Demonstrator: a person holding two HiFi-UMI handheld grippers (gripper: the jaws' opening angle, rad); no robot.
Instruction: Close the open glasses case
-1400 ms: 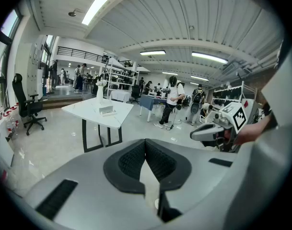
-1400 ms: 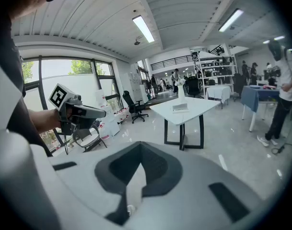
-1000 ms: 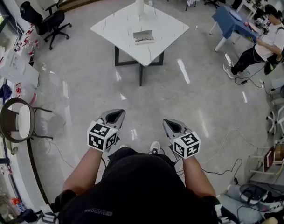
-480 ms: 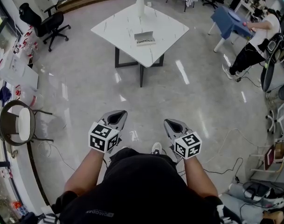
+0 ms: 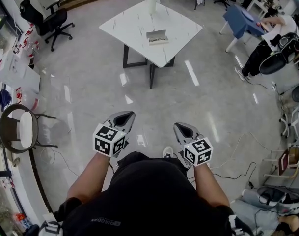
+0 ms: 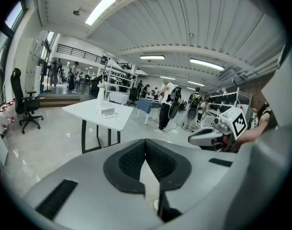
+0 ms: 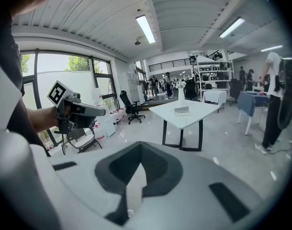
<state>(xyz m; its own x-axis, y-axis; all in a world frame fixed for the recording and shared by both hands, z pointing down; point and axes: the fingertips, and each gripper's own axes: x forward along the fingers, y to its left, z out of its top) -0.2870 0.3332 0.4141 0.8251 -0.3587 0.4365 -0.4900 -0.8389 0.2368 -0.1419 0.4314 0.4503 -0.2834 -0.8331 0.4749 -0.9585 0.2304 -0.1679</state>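
Note:
The open glasses case (image 5: pixel 157 36) lies on a white square table (image 5: pixel 124 23) far ahead of me across the floor; it also shows small in the left gripper view (image 6: pixel 108 112) and the right gripper view (image 7: pixel 182 110). I hold both grippers close to my body, well short of the table. My left gripper (image 5: pixel 123 117) is shut and holds nothing, its tips meeting (image 6: pixel 146 140). My right gripper (image 5: pixel 181 127) is shut and holds nothing too (image 7: pixel 140 143). Each gripper shows in the other's view: the right one (image 6: pixel 208 137), the left one (image 7: pixel 83 110).
A white vase (image 5: pixel 151 1) stands at the table's far corner. A black office chair (image 5: pixel 43 18) is at the far left, a round chair (image 5: pixel 19 128) at the left. A blue table (image 5: pixel 241 19) and a seated person (image 5: pixel 269 38) are at the right. Cables (image 5: pixel 237 173) lie on the floor.
Both grippers stay shut and almost in place. The table and case have drifted slightly right in the head view. The person at the right has leaned toward the blue table.

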